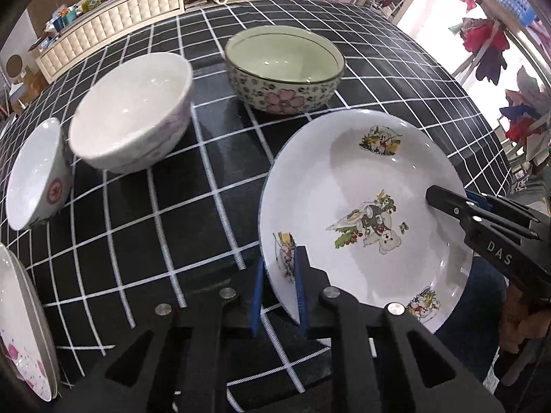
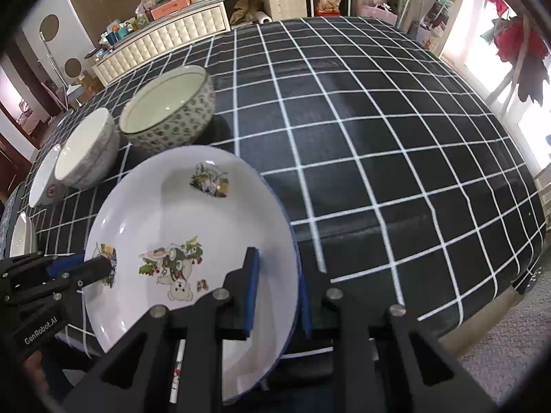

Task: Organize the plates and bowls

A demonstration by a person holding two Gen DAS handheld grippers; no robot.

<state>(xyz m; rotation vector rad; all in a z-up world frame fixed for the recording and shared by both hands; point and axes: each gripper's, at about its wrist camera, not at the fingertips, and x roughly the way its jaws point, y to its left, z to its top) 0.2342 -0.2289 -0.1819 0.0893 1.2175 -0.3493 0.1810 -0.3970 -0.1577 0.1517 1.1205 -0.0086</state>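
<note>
the left gripper pinches the near edge of the big white plate with its blue pads; the right gripper pinches the other edge; the plate with bear pictures tilts over the black checked cloth; behind it sit a flowered bowl, a white bowl and a small bowl, all smooth and round.

table: black cloth, white grid lines
far side: floral bowl
left side: white bowl, then small bowl
near-left edge: plate, partly in my view
</note>
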